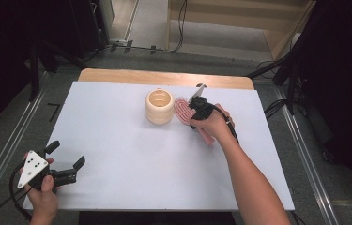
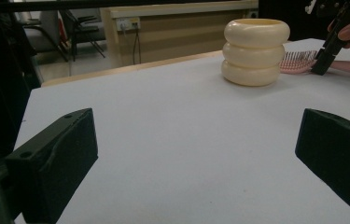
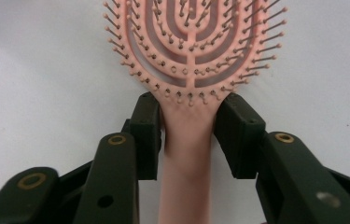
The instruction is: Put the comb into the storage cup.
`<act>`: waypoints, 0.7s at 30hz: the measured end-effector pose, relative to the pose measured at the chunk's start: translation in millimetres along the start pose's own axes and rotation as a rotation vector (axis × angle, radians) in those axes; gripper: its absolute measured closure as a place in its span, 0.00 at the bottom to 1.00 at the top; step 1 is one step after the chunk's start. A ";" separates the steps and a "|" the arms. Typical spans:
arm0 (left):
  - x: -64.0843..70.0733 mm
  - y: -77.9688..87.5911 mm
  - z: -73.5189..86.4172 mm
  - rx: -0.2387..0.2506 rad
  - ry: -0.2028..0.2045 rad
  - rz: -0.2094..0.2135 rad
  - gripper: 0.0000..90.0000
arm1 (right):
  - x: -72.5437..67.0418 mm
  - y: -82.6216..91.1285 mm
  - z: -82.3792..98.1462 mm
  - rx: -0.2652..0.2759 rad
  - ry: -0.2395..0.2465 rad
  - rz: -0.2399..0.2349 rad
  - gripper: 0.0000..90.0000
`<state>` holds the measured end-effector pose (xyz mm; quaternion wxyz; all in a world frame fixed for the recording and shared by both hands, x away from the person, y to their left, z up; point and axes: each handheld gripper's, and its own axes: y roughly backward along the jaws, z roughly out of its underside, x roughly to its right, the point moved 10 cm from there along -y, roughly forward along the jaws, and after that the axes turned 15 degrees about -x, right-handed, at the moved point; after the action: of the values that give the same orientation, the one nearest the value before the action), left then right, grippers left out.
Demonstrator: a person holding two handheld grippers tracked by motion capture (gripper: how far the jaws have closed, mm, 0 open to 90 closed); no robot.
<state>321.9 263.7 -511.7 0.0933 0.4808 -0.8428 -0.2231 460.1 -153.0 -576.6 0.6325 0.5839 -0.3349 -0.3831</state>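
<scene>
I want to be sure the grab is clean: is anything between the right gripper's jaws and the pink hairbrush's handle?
Nothing visible. The right gripper has its black jaws on either side of the pink plastic hairbrush, pads against the handle just below the bristled head. The cream ringed holder stands beside the brush head.

Pink hairbrush (image 3: 186, 140) of smooth matt plastic; cream holder (image 1: 159, 107) glossy and smooth; table (image 1: 131, 159) surfaced matt white, its far edge bare wood.
</scene>
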 end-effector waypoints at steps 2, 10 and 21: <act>0.0 0.0 0.1 -0.001 0.000 0.000 0.00 | 1.2 0.0 0.2 0.007 -0.025 -0.016 0.73; -0.1 0.0 0.0 0.001 0.003 0.000 0.00 | 4.9 0.5 0.9 0.042 -0.047 -0.052 0.75; 3.4 -1.3 0.0 -0.009 -0.028 -0.012 0.00 | 16.0 8.7 1.8 0.158 -0.082 -0.027 0.76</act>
<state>321.1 260.1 -512.5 0.0823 0.4821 -0.8402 -0.2342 467.1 -167.6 -568.2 0.5652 0.6202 -0.3817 -0.3877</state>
